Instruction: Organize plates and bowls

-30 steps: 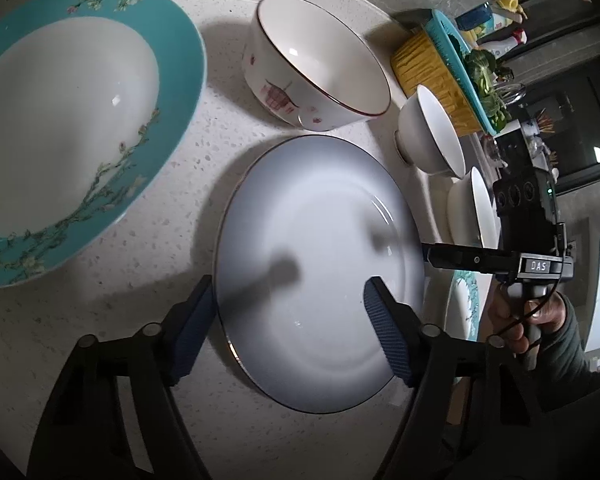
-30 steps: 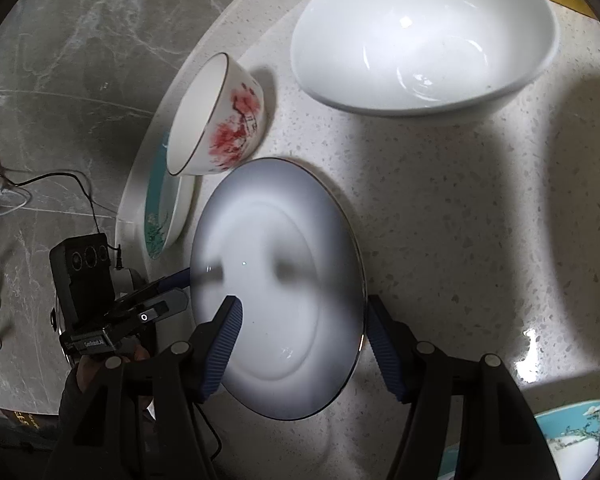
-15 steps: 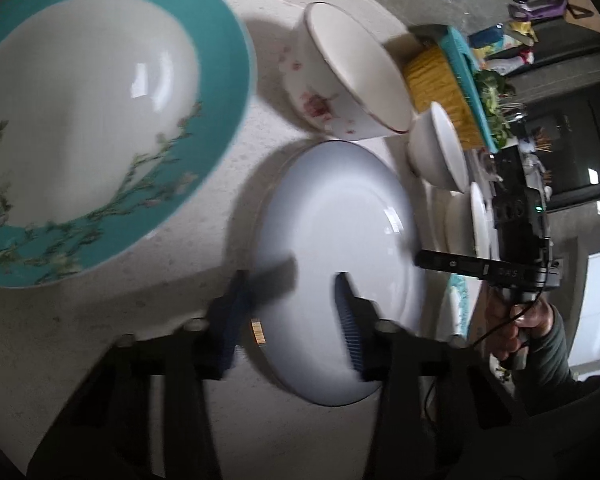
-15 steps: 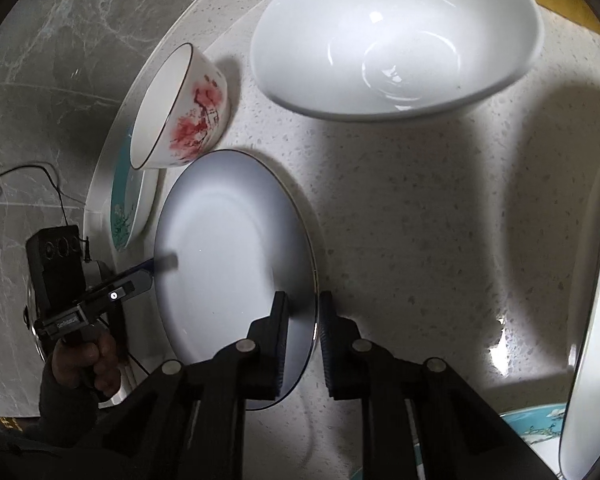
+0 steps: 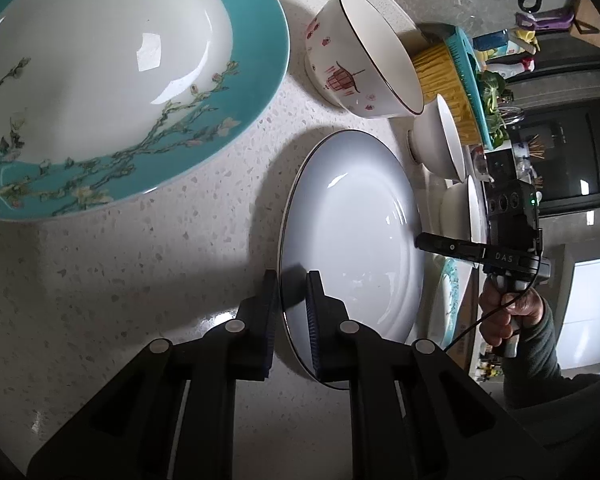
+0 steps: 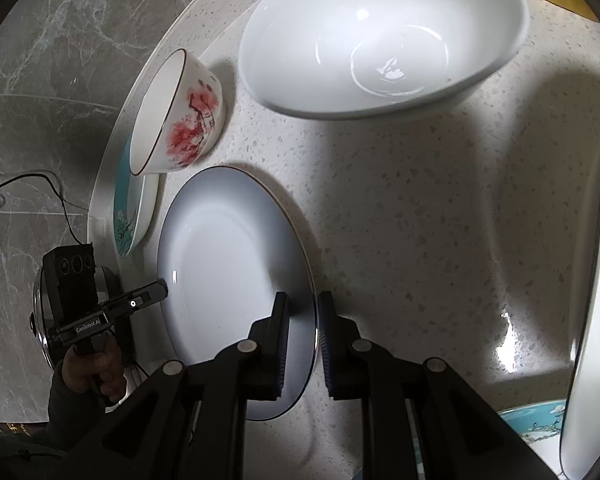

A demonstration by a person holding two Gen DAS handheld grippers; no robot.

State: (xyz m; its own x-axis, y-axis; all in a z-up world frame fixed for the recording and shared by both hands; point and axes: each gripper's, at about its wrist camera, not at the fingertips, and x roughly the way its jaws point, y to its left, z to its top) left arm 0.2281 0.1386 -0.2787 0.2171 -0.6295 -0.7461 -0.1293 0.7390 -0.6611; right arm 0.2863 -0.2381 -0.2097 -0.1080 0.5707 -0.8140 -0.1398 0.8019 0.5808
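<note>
A pale blue plate (image 5: 352, 236) with a thin dark rim lies on the speckled counter (image 5: 140, 280). My left gripper (image 5: 291, 292) is shut on its near rim, one pad above and one below. In the right wrist view the same plate (image 6: 228, 280) is pinched at the opposite rim by my right gripper (image 6: 302, 312), also shut. Each gripper shows in the other's view: the right gripper (image 5: 422, 242) at the plate's far edge, the left gripper (image 6: 162, 286) at its left edge. I cannot tell whether the plate is off the counter.
A large teal blossom plate (image 5: 100, 72) lies to the left and a red-flowered bowl (image 5: 360, 60) stands behind the plate. Small white bowls (image 5: 440, 140) and a yellow basket (image 5: 452, 76) stand further back. A big white bowl (image 6: 380, 32) and a white dish's rim (image 6: 596, 240) flank the right gripper.
Both grippers went from wide open to shut on opposite rims of the pale blue plate. The left gripper shifted sideways to the plate's edge as it closed.
</note>
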